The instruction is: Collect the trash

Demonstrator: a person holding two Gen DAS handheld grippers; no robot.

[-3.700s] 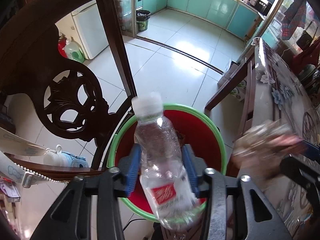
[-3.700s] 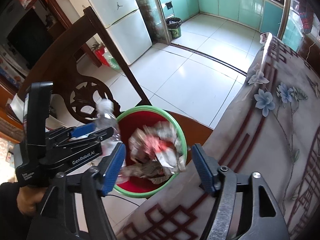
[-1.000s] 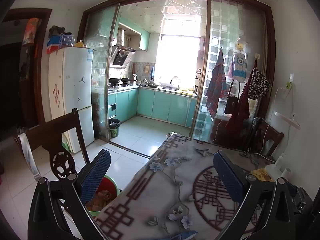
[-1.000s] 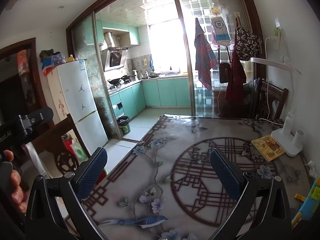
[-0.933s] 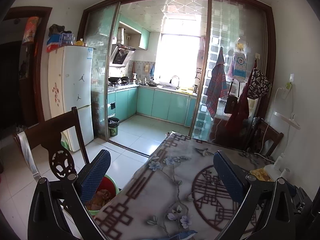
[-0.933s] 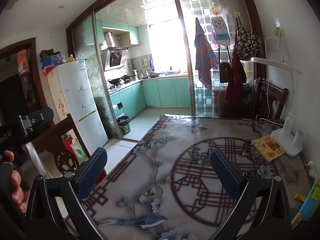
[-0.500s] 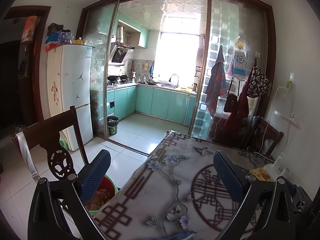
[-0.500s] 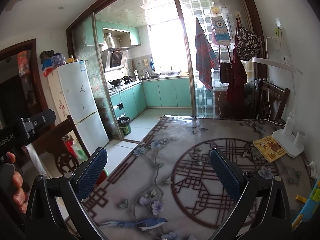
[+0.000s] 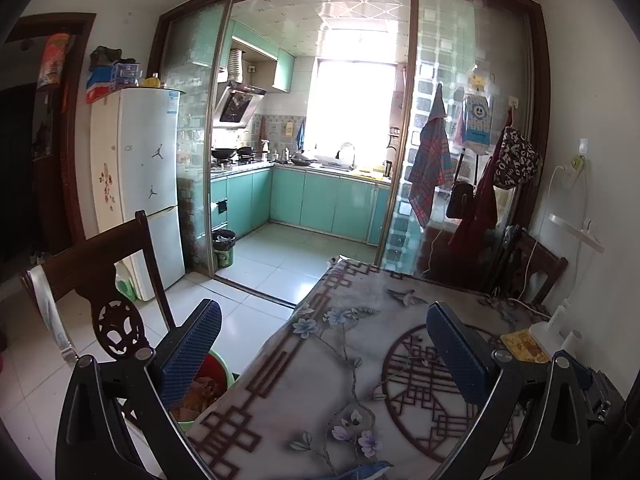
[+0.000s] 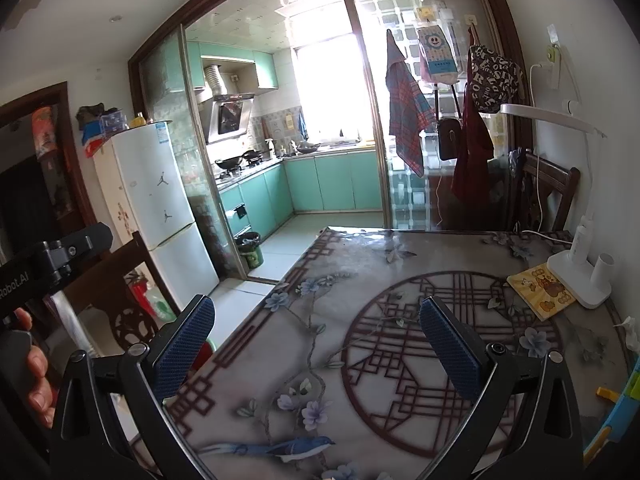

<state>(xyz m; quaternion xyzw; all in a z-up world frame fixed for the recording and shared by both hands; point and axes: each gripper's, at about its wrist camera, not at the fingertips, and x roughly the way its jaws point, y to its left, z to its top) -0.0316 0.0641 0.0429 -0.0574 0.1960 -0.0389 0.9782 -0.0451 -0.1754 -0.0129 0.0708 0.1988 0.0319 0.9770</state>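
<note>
Left-wrist view showed my left gripper (image 9: 324, 348) spread wide and empty above the patterned tablecloth (image 9: 336, 392). Behind its left finger, the green-rimmed red bin (image 9: 212, 384) sat on the floor beside the table with crumpled trash (image 9: 200, 390) inside, near a carved wooden chair (image 9: 116, 280). My right gripper (image 10: 316, 346) was likewise spread and empty over the tablecloth; a desk lamp (image 10: 580, 276) and yellow booklet (image 10: 542, 290) stood beyond.

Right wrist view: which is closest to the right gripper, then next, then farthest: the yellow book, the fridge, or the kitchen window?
From the right gripper:
1. Yellow book, on the table, to the right.
2. Fridge, standing on the floor, to the left.
3. Kitchen window, at the back of the kitchen.
</note>
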